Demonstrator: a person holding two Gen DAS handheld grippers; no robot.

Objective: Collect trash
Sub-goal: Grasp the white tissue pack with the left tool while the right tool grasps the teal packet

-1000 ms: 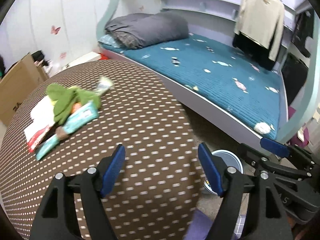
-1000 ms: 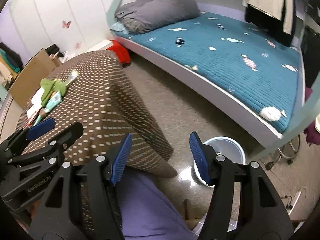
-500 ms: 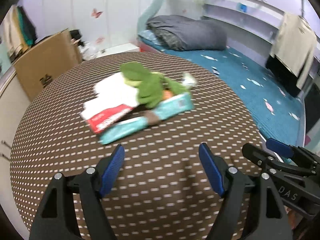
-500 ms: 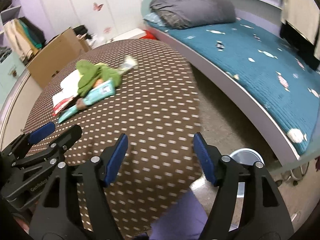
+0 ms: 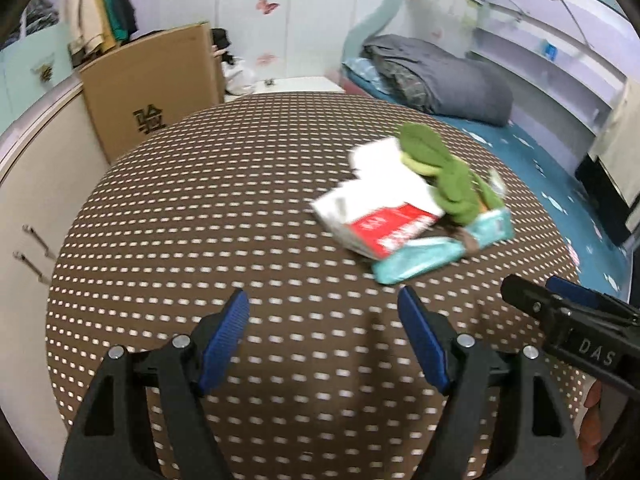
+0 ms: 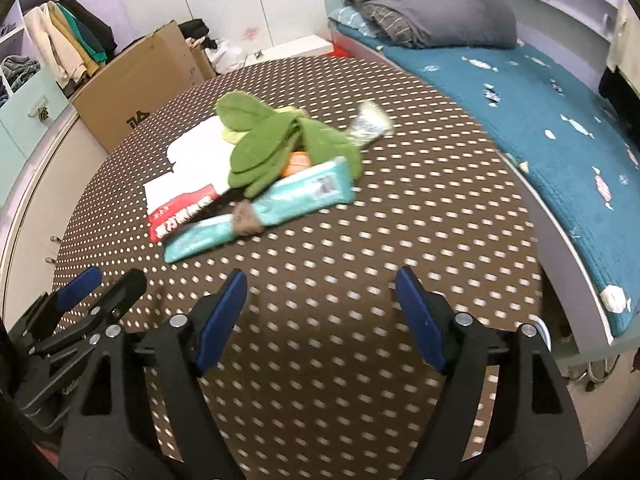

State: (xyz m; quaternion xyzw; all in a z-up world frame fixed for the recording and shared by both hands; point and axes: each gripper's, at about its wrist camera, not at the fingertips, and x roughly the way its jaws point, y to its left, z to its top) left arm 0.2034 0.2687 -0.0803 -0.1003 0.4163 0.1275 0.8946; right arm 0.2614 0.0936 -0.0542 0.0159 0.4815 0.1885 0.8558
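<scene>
- On the dotted brown table (image 6: pixel 360 248), a pile of trash lies: a green cloth (image 6: pixel 276 142), a teal packet (image 6: pixel 264 210), a red-and-white wrapper (image 6: pixel 180 208)
- Left gripper (image 5: pixel 324 340) hovers near it, jaws wide, holding nothing
- Right gripper (image 6: pixel 320 316) hovers nearby; jaws opening, nothing between them

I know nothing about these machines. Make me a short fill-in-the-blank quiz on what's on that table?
1. The green glove lies on top of a pile of ____.
2. The tablecloth is brown with white ____.
3. Between the pads of the right tongs there is ____.

Missing words: wrappers; dots; nothing
</scene>
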